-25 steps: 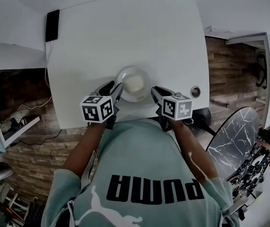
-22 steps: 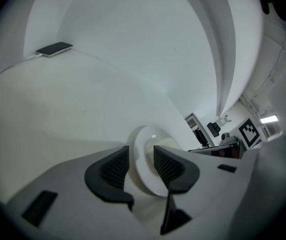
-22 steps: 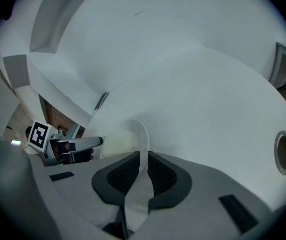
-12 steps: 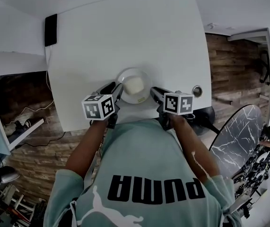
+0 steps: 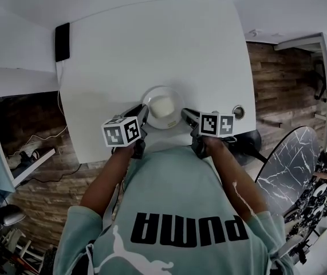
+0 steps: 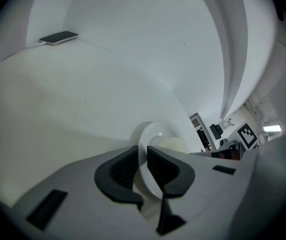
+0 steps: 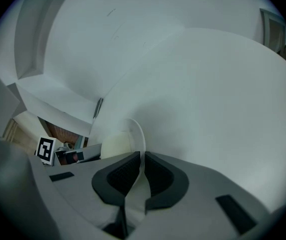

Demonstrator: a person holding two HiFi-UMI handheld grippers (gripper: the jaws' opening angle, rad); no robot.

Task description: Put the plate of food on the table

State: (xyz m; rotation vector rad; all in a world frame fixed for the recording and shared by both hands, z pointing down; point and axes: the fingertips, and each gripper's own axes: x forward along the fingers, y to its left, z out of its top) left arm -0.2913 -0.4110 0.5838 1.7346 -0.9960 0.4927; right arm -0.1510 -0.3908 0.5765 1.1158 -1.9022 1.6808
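Note:
A white plate [image 5: 162, 106] with a pale block of food [image 5: 163, 105] sits low over the white table [image 5: 152, 44], close to its near edge. My left gripper [image 5: 142, 114] is at the plate's left rim. In the left gripper view its jaws [image 6: 143, 156] are closing and the rim [image 6: 158, 134] stands between the pads, touching them. My right gripper [image 5: 185, 114] is shut on the plate's right rim [image 7: 135, 134], which is pinched thin between its jaws [image 7: 141, 164]. Past the rim, the food [image 7: 115, 145] shows. I cannot tell whether the plate touches the table.
At the table's far left corner lies a black phone [image 5: 62, 42] on a cable, also seen as the phone [image 6: 58, 37]. A round cable hole [image 5: 239, 112] is in the table right of my right gripper. A marble-topped round table [image 5: 289, 159] stands on the floor at right.
The left gripper's jaws have narrowed around the plate's left rim. Both grippers and the plate have stayed near the table's near edge.

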